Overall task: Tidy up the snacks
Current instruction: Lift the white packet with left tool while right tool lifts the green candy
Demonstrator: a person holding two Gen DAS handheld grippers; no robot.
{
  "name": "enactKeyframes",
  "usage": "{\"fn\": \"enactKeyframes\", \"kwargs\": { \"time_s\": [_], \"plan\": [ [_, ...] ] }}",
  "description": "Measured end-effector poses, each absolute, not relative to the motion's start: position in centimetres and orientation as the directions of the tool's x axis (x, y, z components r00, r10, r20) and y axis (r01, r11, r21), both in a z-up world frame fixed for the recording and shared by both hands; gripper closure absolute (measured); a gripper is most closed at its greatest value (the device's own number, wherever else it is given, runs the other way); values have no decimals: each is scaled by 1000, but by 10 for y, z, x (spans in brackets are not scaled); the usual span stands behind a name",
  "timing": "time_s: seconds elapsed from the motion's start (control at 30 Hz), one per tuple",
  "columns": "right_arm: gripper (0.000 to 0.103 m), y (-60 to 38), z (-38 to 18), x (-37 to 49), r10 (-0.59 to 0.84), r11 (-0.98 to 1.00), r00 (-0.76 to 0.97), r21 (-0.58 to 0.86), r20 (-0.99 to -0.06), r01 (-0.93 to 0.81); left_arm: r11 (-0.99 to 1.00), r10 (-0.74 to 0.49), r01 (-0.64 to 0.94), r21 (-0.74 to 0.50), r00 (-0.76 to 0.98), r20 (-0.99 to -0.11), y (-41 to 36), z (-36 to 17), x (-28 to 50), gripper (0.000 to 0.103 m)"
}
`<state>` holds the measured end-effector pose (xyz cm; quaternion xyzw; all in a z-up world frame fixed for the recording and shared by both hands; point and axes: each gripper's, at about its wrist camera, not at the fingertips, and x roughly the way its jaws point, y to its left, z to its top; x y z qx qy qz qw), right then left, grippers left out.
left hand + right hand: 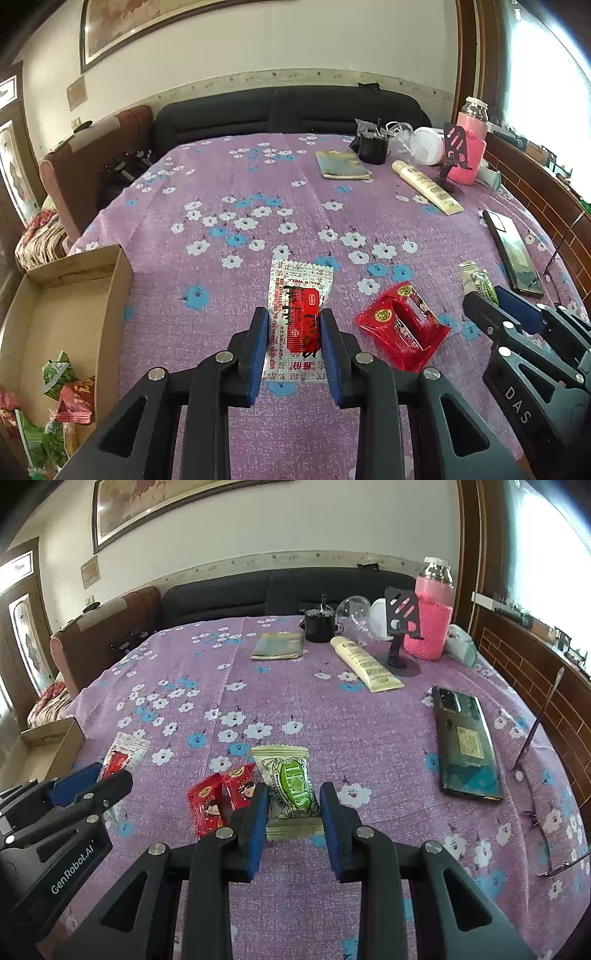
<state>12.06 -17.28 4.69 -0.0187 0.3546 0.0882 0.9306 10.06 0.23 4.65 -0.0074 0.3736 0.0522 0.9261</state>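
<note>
My left gripper (pixel 294 325) is open, its fingers on either side of a silver-and-red snack packet (pixel 301 317) lying flat on the purple flowered tablecloth (pixel 240 177). A red twin-pack snack (pixel 402 326) lies just right of it. My right gripper (pixel 294 805) is open around a cream-and-green snack packet (pixel 290 788). The red twin-pack (pixel 221 799) lies just left of it, and the silver-and-red packet (pixel 120 760) sits further left under the left gripper (pixel 92 779). The right gripper (pixel 491 302) shows at the right of the left wrist view, with the green packet (pixel 476 280).
A cardboard box (pixel 110 295) holding several snack packets stands at the table's left edge. A phone (pixel 467 742), glasses (pixel 535 805), a cream tube (pixel 365 662), a booklet (pixel 279 646), a black cup (pixel 319 626), a phone stand (pixel 400 642) and a pink-sleeved bottle (pixel 432 620) lie to the right and back.
</note>
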Motion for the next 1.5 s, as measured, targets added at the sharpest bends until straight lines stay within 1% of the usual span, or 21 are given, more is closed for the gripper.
{"fn": "enactKeyframes", "kwargs": {
  "time_s": [0.23,0.6,1.5],
  "plan": [
    [76,-175,50,119,149,985,740,35,-656,-167,992,123,-115,56,740,-661,-1,50,96,74],
    [76,-175,50,118,149,985,742,36,-654,-167,989,146,-129,74,756,-638,-3,52,93,74],
    [76,-168,53,114,151,983,750,19,-644,-181,986,161,-145,76,775,-611,-1,57,88,73]
  ]
}}
